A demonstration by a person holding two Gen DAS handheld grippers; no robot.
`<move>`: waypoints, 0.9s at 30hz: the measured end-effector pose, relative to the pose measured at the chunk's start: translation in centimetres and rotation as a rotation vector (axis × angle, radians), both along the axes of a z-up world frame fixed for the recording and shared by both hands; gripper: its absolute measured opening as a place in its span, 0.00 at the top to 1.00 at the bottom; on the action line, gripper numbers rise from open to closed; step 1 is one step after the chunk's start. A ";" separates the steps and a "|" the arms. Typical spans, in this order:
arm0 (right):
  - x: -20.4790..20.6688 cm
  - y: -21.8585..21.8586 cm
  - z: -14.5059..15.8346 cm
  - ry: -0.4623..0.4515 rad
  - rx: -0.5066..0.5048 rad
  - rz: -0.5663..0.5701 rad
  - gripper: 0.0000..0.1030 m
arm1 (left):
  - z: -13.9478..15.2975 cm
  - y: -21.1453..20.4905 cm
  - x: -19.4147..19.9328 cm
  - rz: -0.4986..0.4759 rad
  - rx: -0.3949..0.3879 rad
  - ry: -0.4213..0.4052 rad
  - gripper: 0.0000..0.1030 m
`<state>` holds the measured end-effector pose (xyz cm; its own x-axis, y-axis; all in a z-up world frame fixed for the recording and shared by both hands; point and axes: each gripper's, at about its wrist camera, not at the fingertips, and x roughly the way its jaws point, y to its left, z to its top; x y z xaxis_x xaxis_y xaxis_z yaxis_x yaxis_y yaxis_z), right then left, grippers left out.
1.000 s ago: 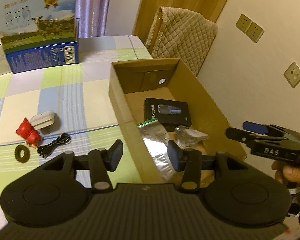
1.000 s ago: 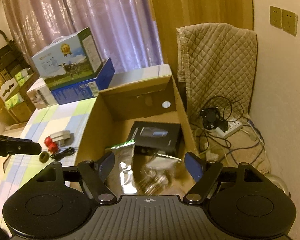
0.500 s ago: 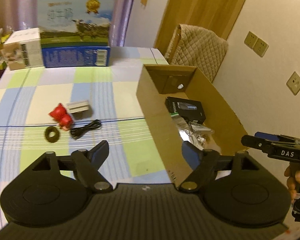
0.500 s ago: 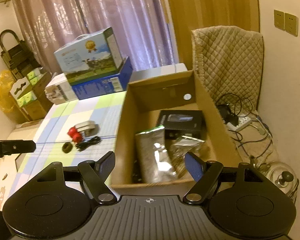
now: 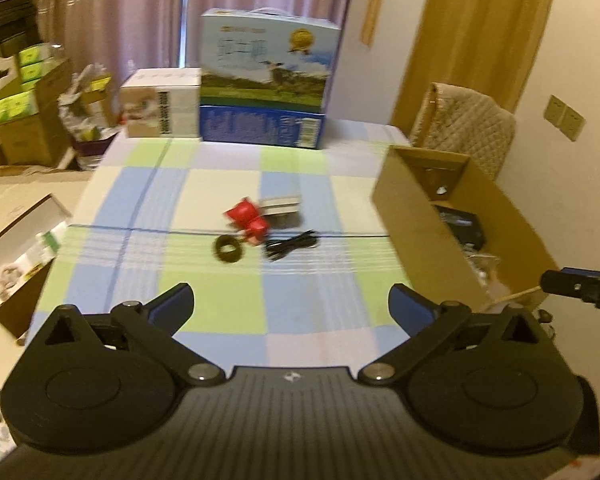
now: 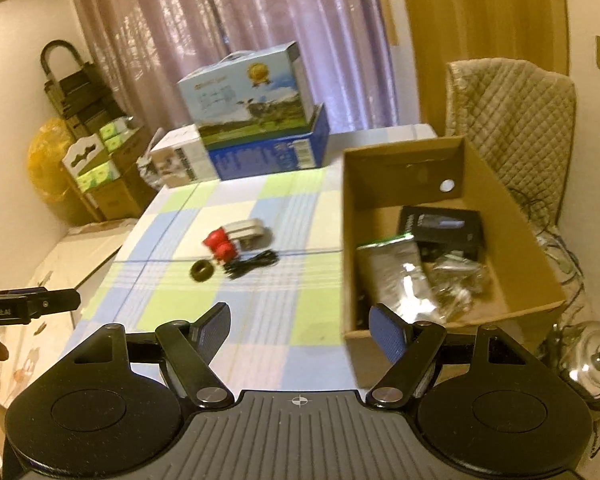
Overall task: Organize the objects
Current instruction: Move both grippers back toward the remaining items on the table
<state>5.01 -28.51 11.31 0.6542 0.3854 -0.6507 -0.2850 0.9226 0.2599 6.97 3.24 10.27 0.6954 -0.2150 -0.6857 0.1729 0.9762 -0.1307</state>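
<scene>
Left wrist view
- Left gripper (image 5: 291, 300): your jaws have just been opening and stand wide, nothing between them.
- Loose items: red toy (image 5: 247, 219), white block (image 5: 281, 210), dark ring (image 5: 228, 249) and black cable (image 5: 291, 244) sit close together mid-table on the checked cloth (image 5: 140, 208).
- Cardboard box (image 5: 416, 236): at the table's right edge, its contents mostly hidden behind the near wall.
- Right gripper (image 5: 580, 284): only its tip shows, cut off at the frame edge.

Right wrist view
- Right gripper (image 6: 300, 330): your jaws are apart and empty.
- Box contents: silver pouch (image 6: 396, 272), black carton (image 6: 440, 228), crinkled clear bag (image 6: 456, 276).
- Step: you appear to be between items, lining up on the loose group.
- Next move: likely reach one small item, close on it alone, carry it to the box.
- Hard to make out: motion blur; what the white block is.
</scene>
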 end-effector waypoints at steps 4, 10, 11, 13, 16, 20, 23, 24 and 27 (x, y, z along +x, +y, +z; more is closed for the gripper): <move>-0.2 1.7 -0.5 0.013 0.000 0.027 0.28 | -0.5 1.8 -0.8 0.023 0.014 0.003 0.01; -0.3 3.7 -1.4 0.030 -0.015 0.068 0.28 | -1.3 3.6 -1.4 0.048 0.025 0.013 0.01; -0.3 3.9 -1.6 0.032 -0.017 0.070 0.28 | -1.4 3.8 -1.5 0.053 0.029 0.015 0.01; -0.2 4.4 -1.8 0.036 -0.015 0.076 0.28 | -1.7 4.1 -1.5 0.056 0.024 0.019 0.01; -0.1 5.1 -2.0 0.037 -0.020 0.090 0.28 | -2.1 4.5 -1.4 0.064 0.026 0.027 0.01; 0.1 5.8 -2.3 0.044 -0.021 0.104 0.28 | -2.6 4.7 -1.3 0.068 0.027 0.035 0.01; 0.3 6.3 -2.6 0.051 -0.024 0.107 0.28 | -3.0 5.0 -1.2 0.072 0.029 0.040 0.01; 0.4 6.4 -2.7 0.053 -0.025 0.109 0.28 | -3.1 5.1 -1.1 0.073 0.030 0.042 0.01; 0.7 6.8 -3.0 0.059 -0.028 0.113 0.28 | -3.4 5.4 -0.9 0.075 0.029 0.046 0.01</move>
<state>5.68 -21.72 8.32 0.5676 0.4359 -0.6984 -0.3729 0.8924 0.2539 6.11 8.69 6.83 0.6763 -0.1432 -0.7226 0.0935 0.9897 -0.1086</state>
